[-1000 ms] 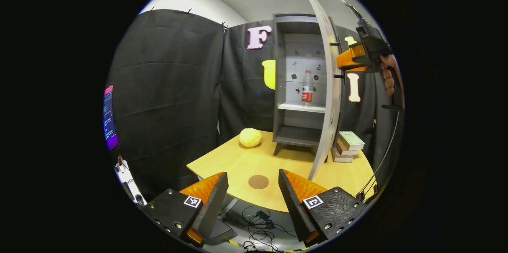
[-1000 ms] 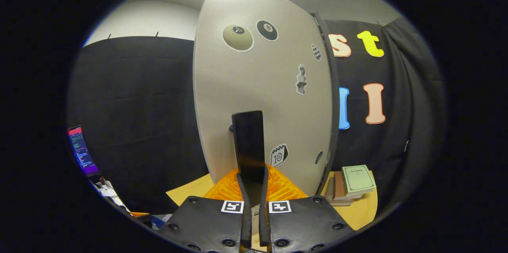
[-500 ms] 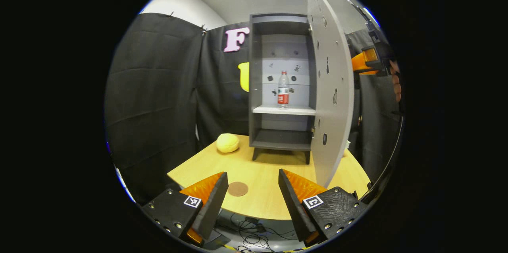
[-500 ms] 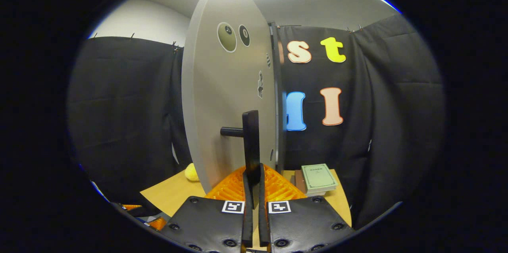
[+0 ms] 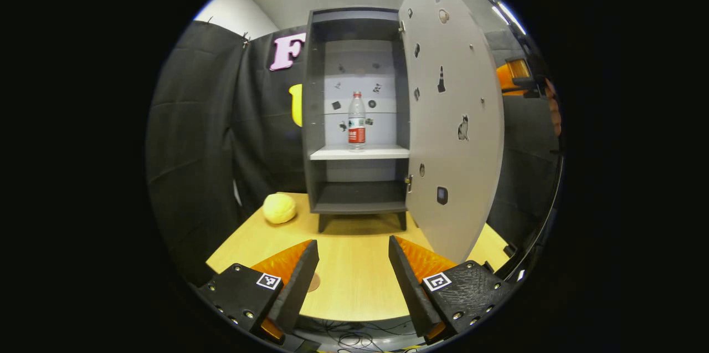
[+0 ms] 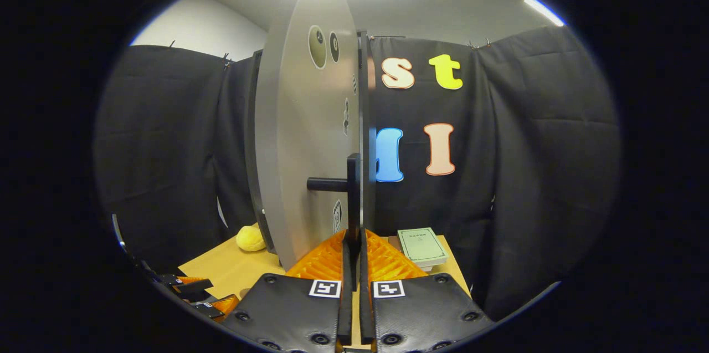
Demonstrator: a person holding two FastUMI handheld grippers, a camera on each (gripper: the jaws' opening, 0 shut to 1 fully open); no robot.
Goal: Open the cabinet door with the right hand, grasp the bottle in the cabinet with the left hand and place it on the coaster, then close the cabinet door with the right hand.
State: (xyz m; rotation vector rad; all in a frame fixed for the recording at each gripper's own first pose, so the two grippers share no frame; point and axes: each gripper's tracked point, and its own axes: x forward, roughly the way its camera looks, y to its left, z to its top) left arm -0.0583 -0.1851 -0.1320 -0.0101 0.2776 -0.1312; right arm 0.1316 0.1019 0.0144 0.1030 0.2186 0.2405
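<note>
Right gripper view: right gripper (image 6: pixel 352 242) pinched tight on the door handle (image 6: pixel 352 198) at 12 o'clock, cabinet door (image 6: pixel 310 137) swung wide. Left gripper view: left gripper (image 5: pixel 352 264) spread wide, holding nothing, low over the table (image 5: pixel 354 286). Coaster (image 5: pixel 313 282) peeks out beside its left finger at 7 o'clock. Bottle (image 5: pixel 356 121) stands upright on the upper shelf (image 5: pixel 360 152) at 12 o'clock, well apart from the gripper; yellow ball (image 5: pixel 279 208) at 10 o'clock. Risk: bottle looks tall and narrow, so an off-centre approach could topple it; door could swing back into the left arm if the handle slips.
</note>
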